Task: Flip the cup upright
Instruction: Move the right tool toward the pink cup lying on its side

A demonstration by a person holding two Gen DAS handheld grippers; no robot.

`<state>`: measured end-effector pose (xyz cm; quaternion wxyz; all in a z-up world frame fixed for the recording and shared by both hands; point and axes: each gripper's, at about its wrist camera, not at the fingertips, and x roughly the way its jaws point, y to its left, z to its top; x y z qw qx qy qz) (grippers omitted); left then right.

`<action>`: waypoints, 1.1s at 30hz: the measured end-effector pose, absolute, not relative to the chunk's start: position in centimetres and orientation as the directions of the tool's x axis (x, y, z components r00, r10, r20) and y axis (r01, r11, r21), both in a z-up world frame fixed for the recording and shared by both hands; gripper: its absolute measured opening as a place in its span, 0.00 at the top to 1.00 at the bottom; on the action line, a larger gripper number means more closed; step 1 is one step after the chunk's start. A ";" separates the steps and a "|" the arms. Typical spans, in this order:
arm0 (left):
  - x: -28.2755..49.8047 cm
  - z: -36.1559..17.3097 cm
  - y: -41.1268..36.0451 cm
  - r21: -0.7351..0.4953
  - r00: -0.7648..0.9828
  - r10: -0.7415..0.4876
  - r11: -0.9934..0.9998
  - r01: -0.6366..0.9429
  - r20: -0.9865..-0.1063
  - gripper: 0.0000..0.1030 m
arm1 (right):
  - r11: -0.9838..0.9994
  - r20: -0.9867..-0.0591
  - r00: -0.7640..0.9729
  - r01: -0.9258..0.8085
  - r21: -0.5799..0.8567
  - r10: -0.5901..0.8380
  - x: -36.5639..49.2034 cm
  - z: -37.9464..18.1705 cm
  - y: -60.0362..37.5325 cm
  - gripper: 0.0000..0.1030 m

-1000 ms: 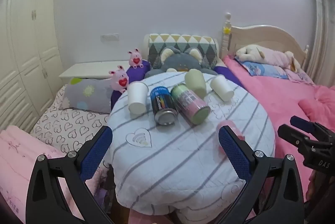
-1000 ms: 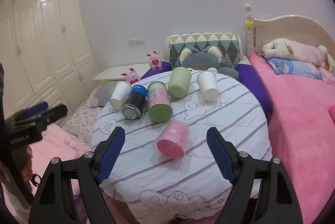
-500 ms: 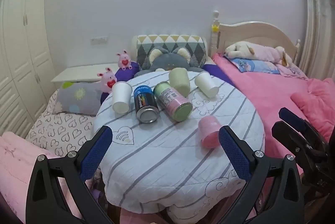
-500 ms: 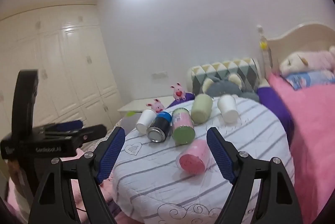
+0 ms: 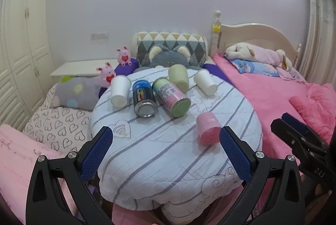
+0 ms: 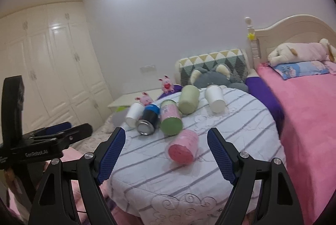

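Lying sideways at twelve o'clock, the pink cup (image 6: 182, 148) suits the right gripper (image 6: 166, 155): both jaws open, approach centered.

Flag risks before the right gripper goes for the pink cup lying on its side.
1. The speckled pink cup lies on a soft quilted tablecloth; a nudge might roll it.
2. The green-based pink canister lies close behind; an overshooting right gripper could hit it.
3. Set upright on padding, the cup may tip.
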<state>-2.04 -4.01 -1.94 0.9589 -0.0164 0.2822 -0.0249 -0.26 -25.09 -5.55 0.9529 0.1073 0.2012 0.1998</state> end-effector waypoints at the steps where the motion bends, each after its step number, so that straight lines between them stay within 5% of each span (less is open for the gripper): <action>1: -2.0 -2.1 -3.9 -0.046 0.839 -0.053 0.998 0.033 -0.541 0.00 | 0.912 -0.358 0.846 -0.314 0.263 0.394 -0.2 -5.6 -24.9 0.21; 13: -0.2 -2.8 -3.3 -0.055 0.818 -0.045 0.998 0.016 -0.573 0.00 | 0.972 -0.412 0.880 -0.219 0.088 0.235 0.6 -5.1 -23.7 0.21; 33: 3.4 -4.5 -1.8 -0.051 0.781 -0.001 0.998 -0.040 -0.624 0.00 | 0.981 -0.489 0.851 -0.179 0.079 0.194 4.2 -4.5 -22.8 0.21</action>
